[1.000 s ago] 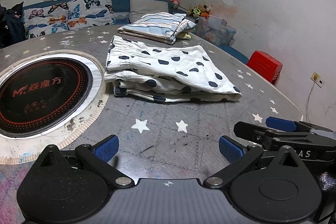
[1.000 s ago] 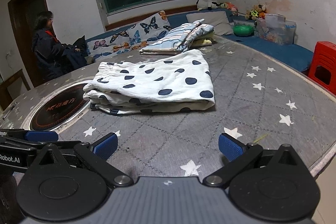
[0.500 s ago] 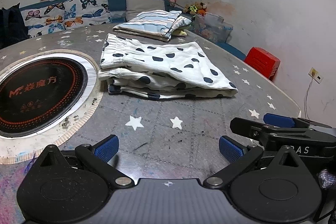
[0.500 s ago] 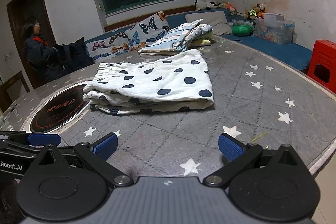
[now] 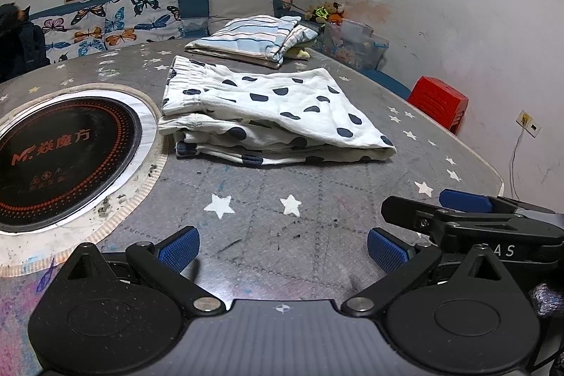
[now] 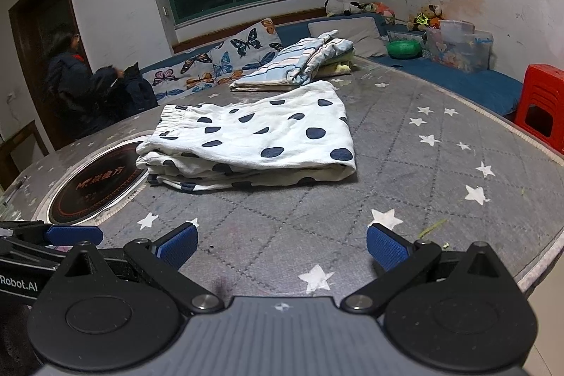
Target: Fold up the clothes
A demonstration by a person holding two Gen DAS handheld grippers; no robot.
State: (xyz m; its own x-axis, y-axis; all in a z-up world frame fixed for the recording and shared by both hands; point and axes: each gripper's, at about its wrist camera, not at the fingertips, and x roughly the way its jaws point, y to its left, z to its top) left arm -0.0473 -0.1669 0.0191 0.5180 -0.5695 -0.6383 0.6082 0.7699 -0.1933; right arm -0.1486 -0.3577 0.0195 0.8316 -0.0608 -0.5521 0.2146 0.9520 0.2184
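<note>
Since the polka-dot pyjama trousers (image 5: 268,115) lie folded, soft and limp at twelve o'clock on the desk (image 5: 317,235), pinch the layered edge; both grippers' fingers (image 5: 178,247) stand apart, empty.

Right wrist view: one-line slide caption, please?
Open right claw hovers over the starred table, facing folded polka-dot garment; striped folded pile behind.

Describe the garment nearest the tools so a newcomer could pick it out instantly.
On the grey star-printed table, just right of the round black cooktop, lies a folded white garment. Its dark blue spots set it apart from the striped folded pile behind it.
</note>
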